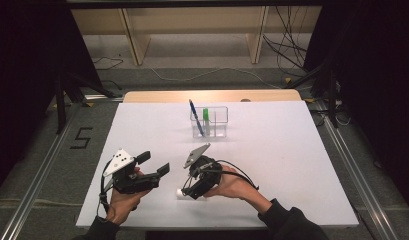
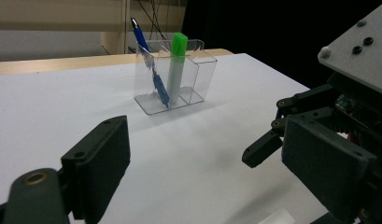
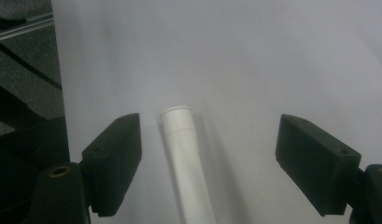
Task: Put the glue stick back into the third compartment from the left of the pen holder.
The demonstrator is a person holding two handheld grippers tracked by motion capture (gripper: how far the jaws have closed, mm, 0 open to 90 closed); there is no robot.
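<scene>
- While my right tool hangs low over the near middle of the table, its jaws stand wide apart on either side of a white tube and touch nothing.
- That white tube lies flat on the white table, between the two jaws in the right gripper view, closer to the left jaw, with its capped end pointing away from me.
- From the high view, one end of the tube peeks out just left of my right tool.
- Left of it, my left tool is raised, jaws spread open and holding nothing.
- Farther off, near the far middle of the table, stands a clear holder with compartments.
- A blue pen leans in its left compartment, and a green-capped marker stands upright just beside it.
</scene>
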